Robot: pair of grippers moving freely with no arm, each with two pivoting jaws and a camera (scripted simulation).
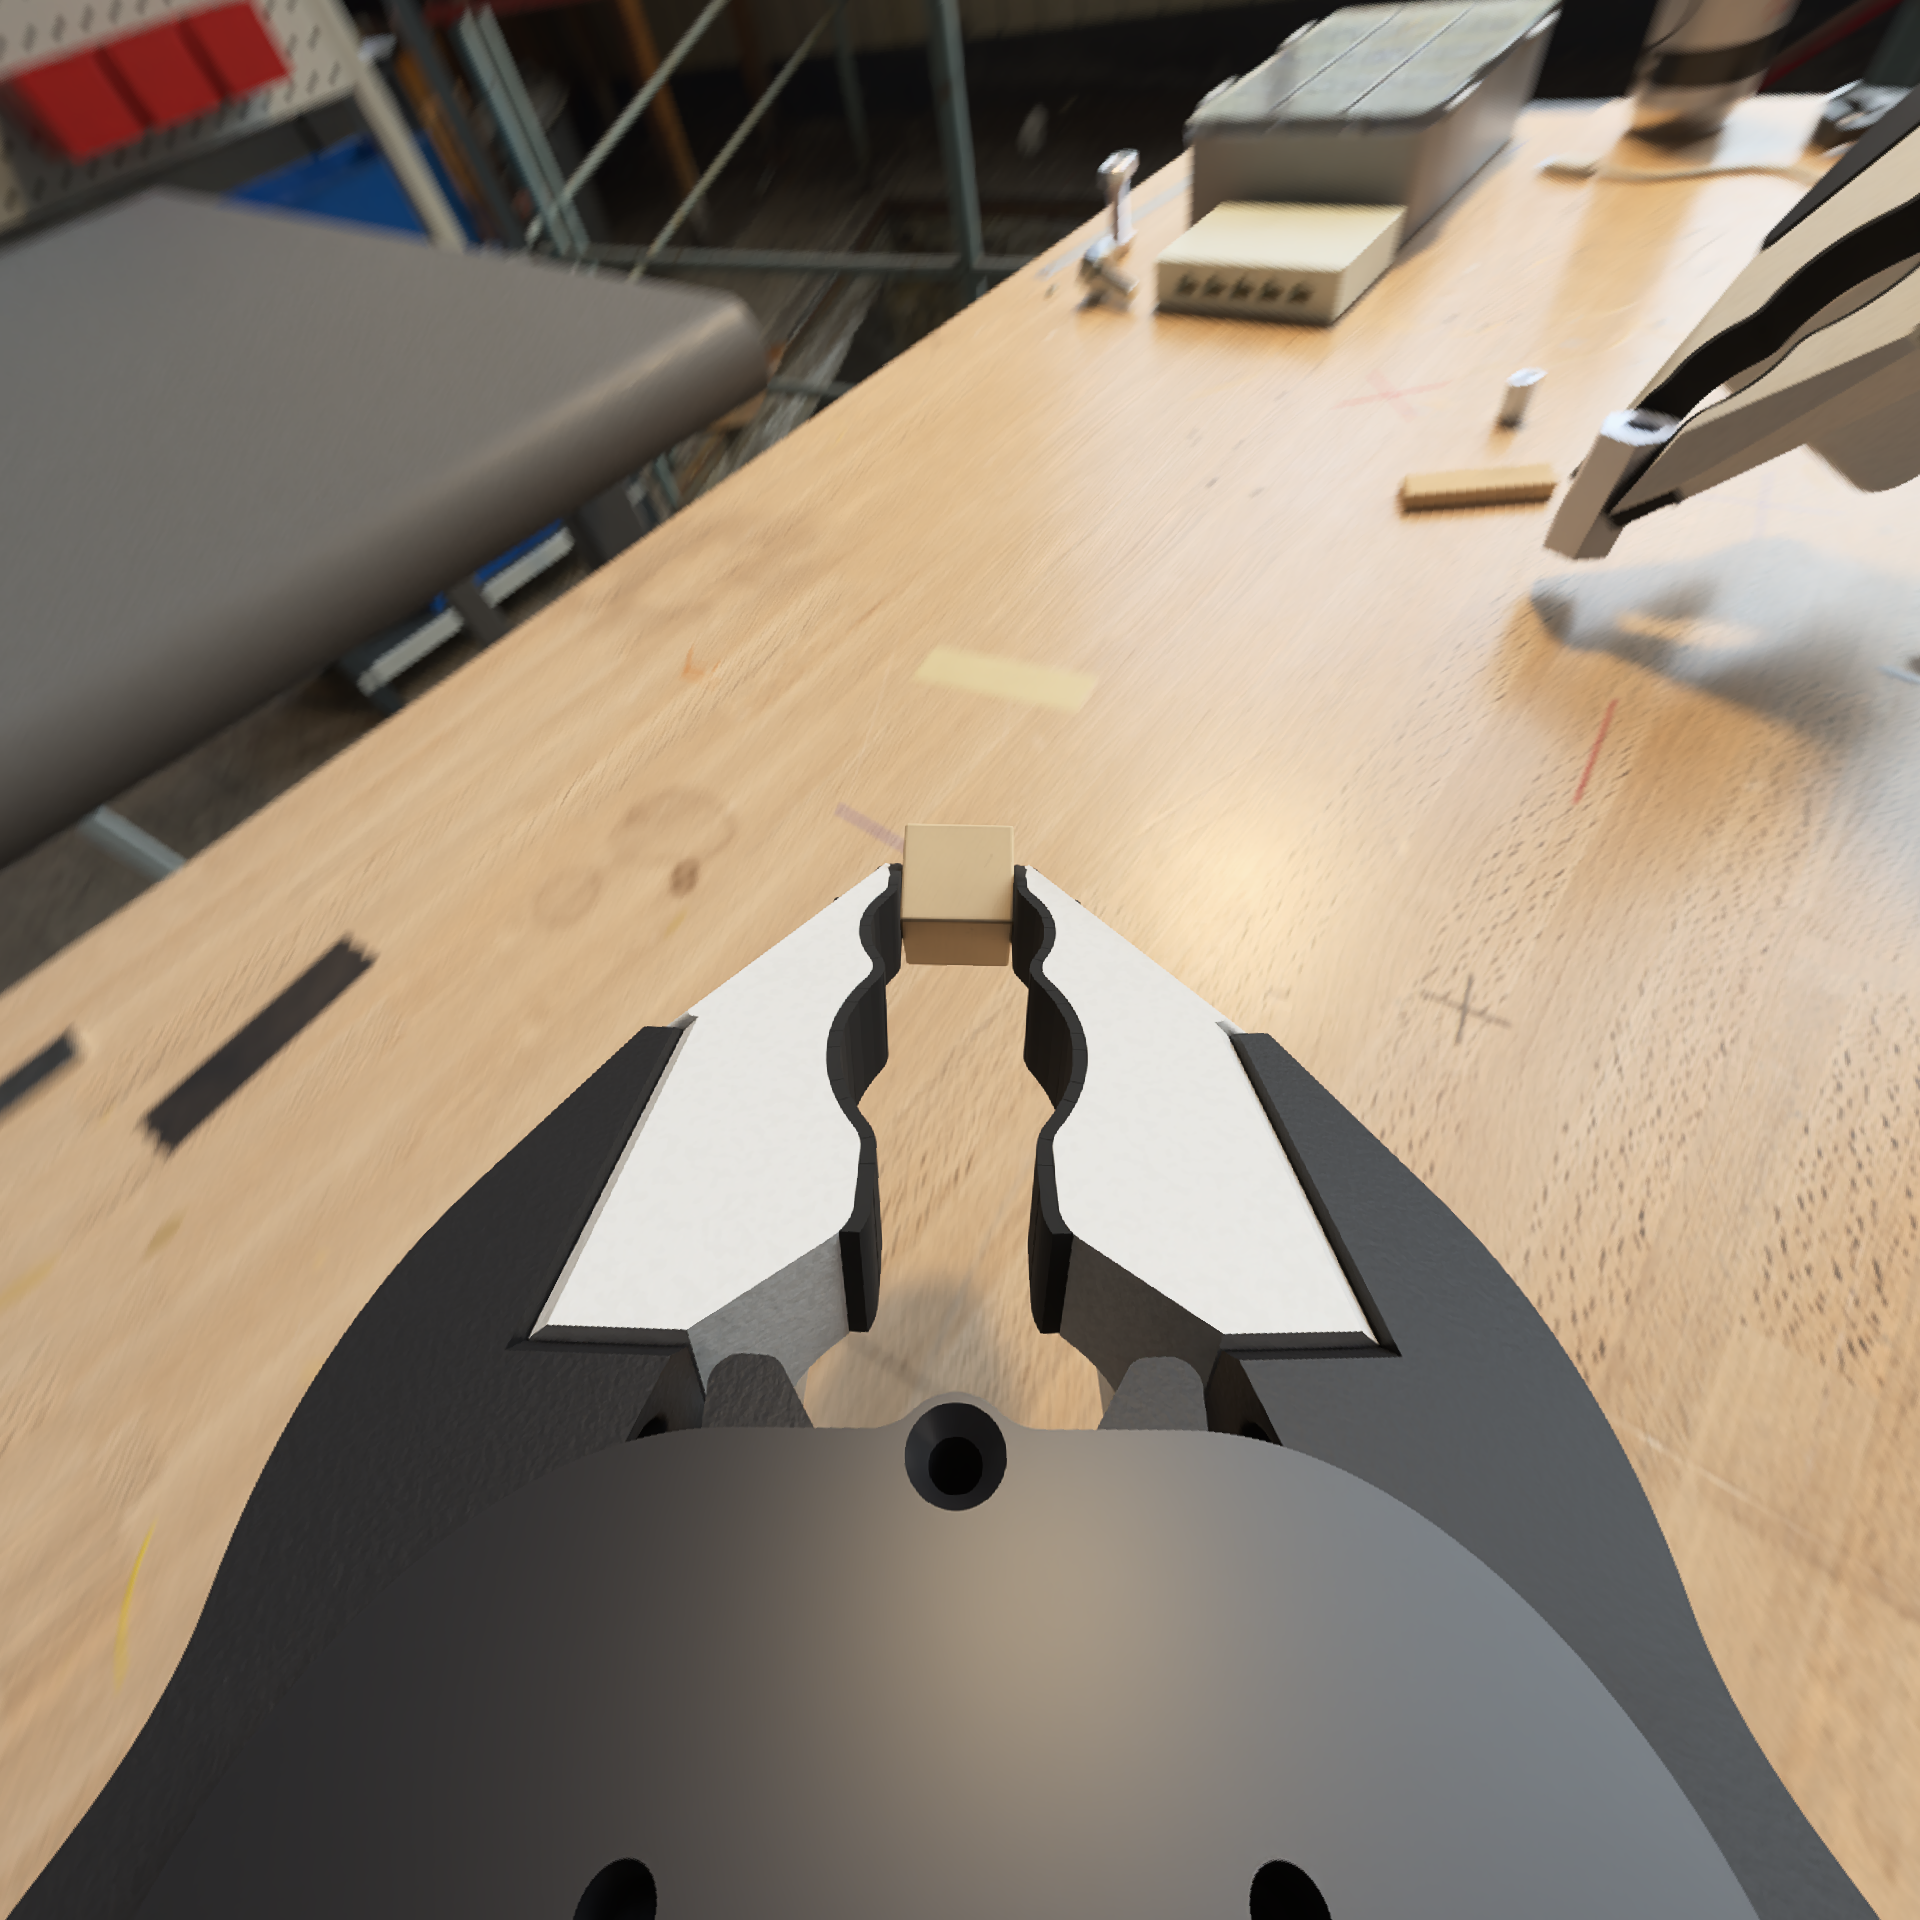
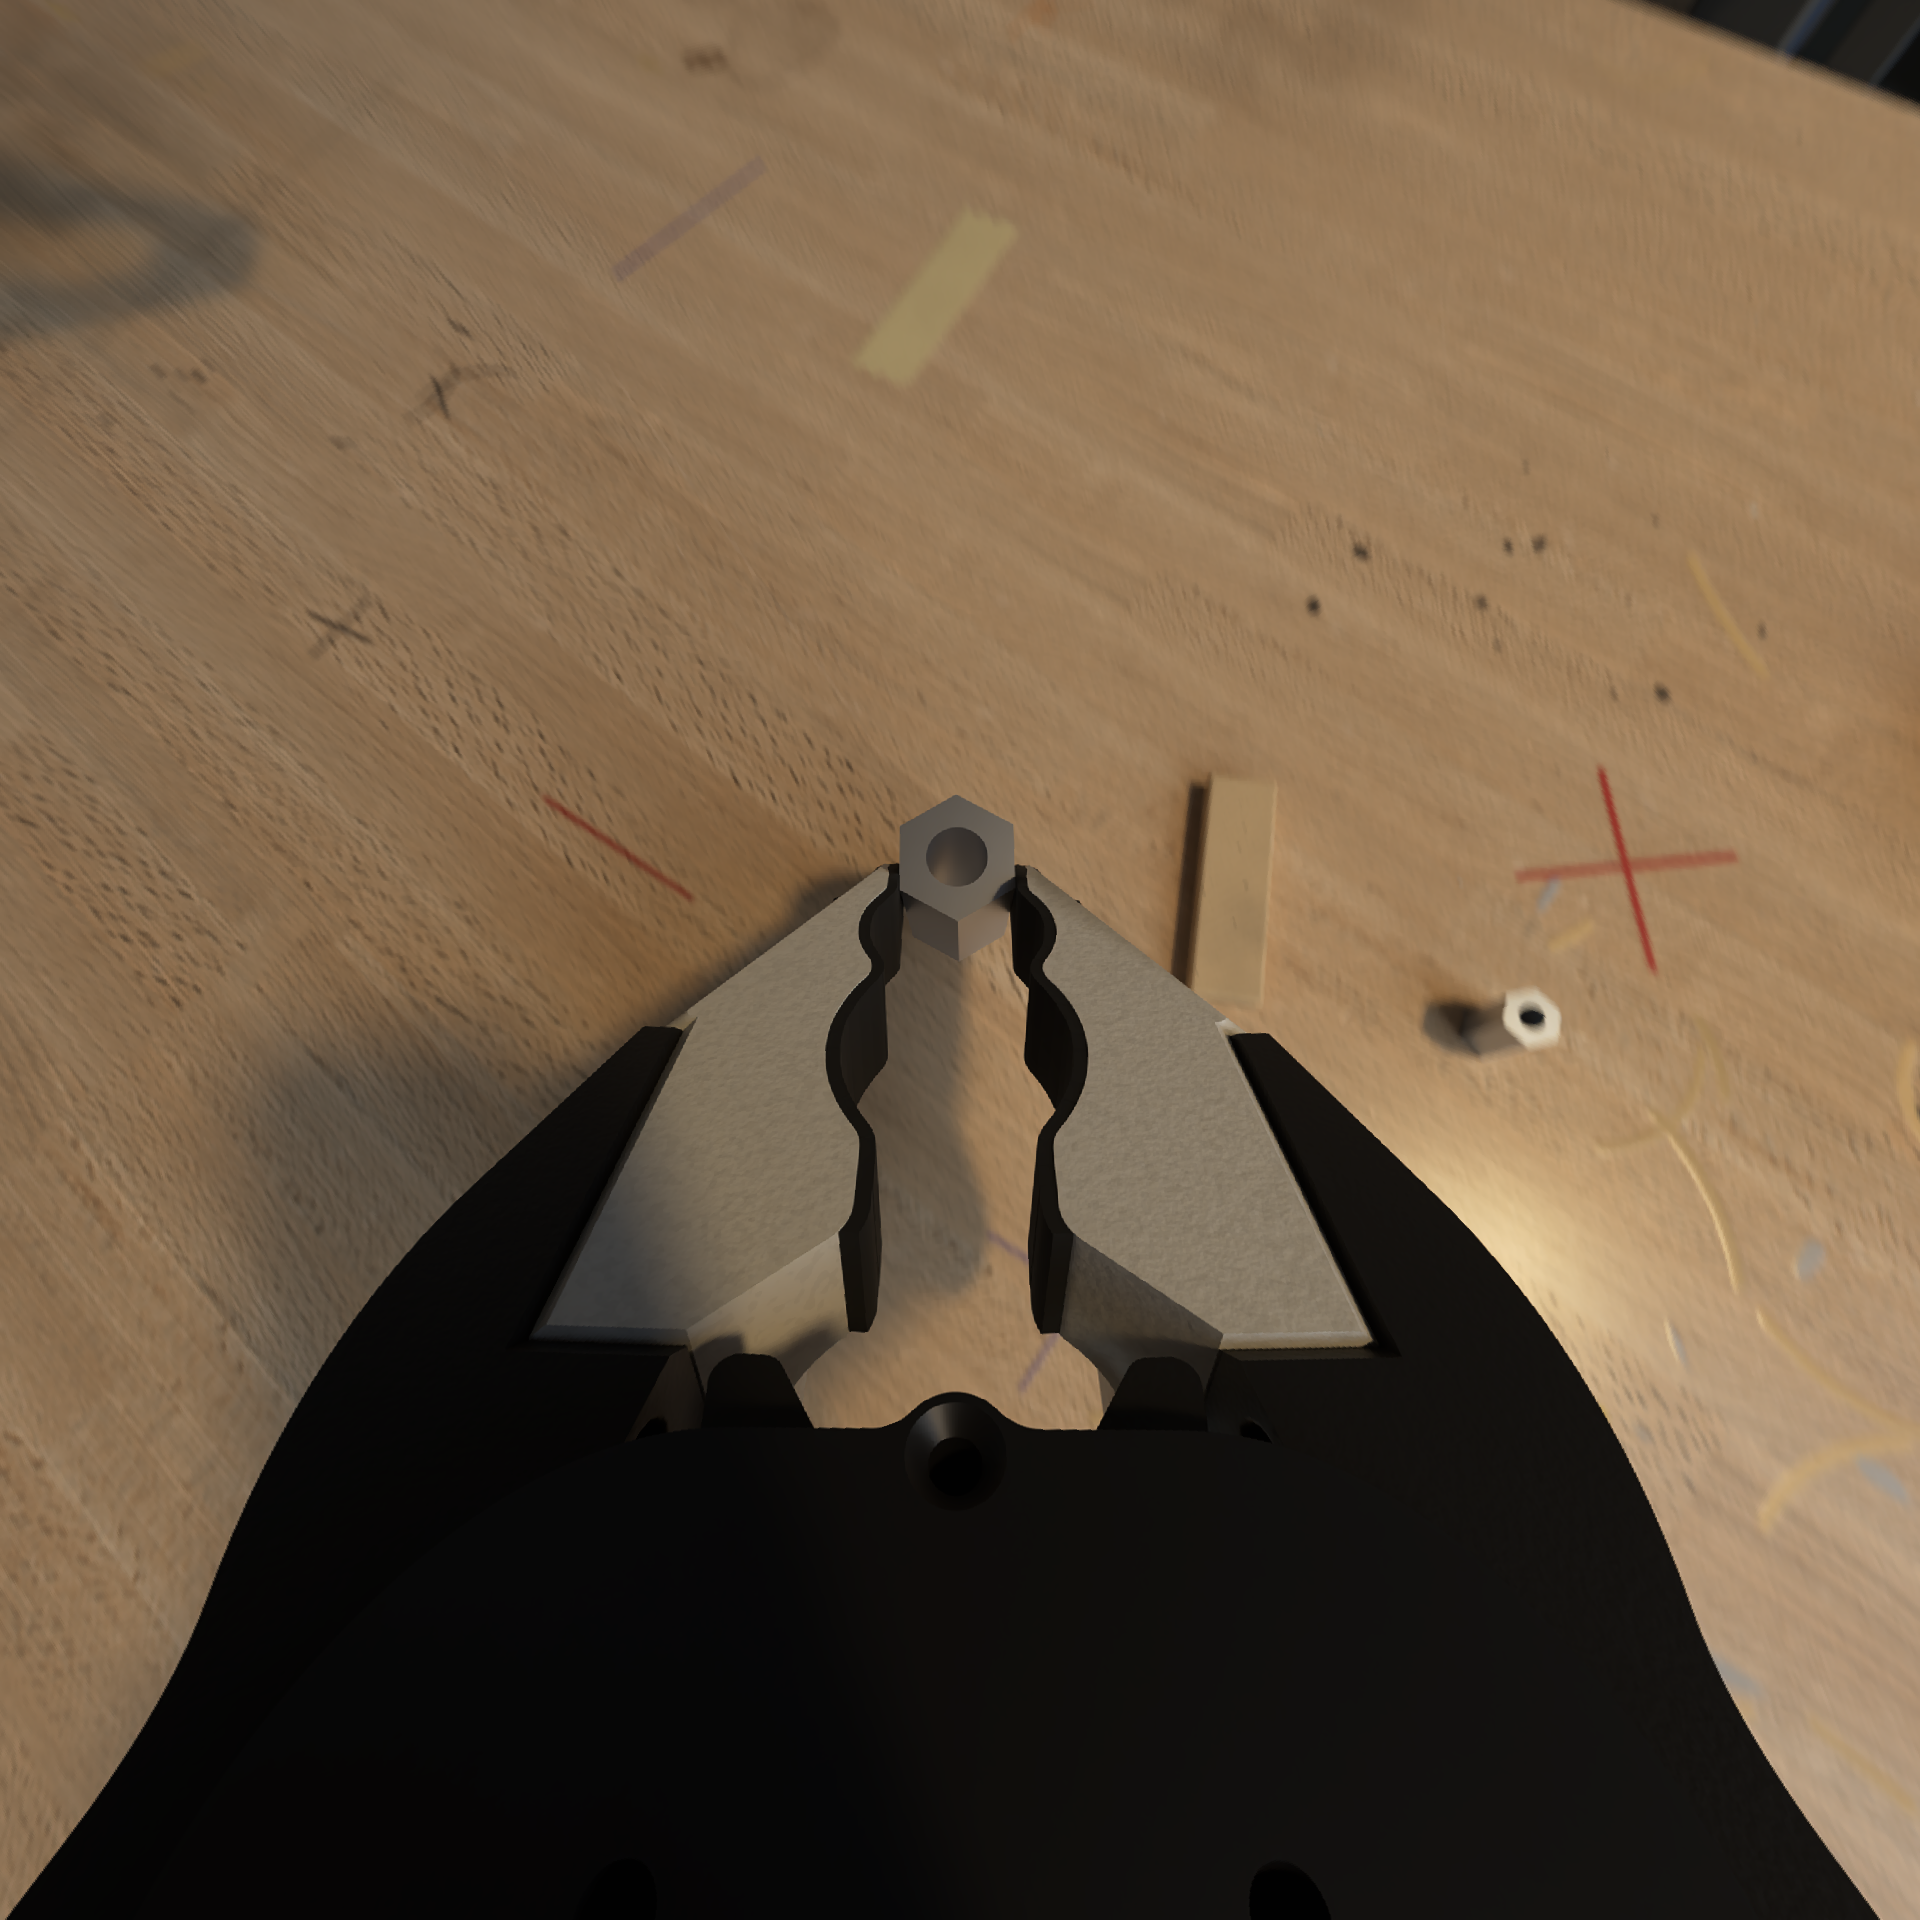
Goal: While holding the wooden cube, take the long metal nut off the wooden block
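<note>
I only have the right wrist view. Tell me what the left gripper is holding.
Observer: The left gripper is shut on the wooden cube, pinched at its fingertips.
Operator: Confirm the long nut is off the block.
Observer: Seen from the left wrist view, the long metal nut hangs in the right gripper above the table, apart from the wooden block.
Operator: Report what lies beyond the block.
Observer: A beige box and a grey case sit near the far edge.

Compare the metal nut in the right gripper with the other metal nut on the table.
The held nut is pinched at the right gripper fingertips, off the table; the second nut stands free on it, beside the wooden block. The held one looks larger, being nearer. Both are long, grey, hexagonal, bored through.
</note>
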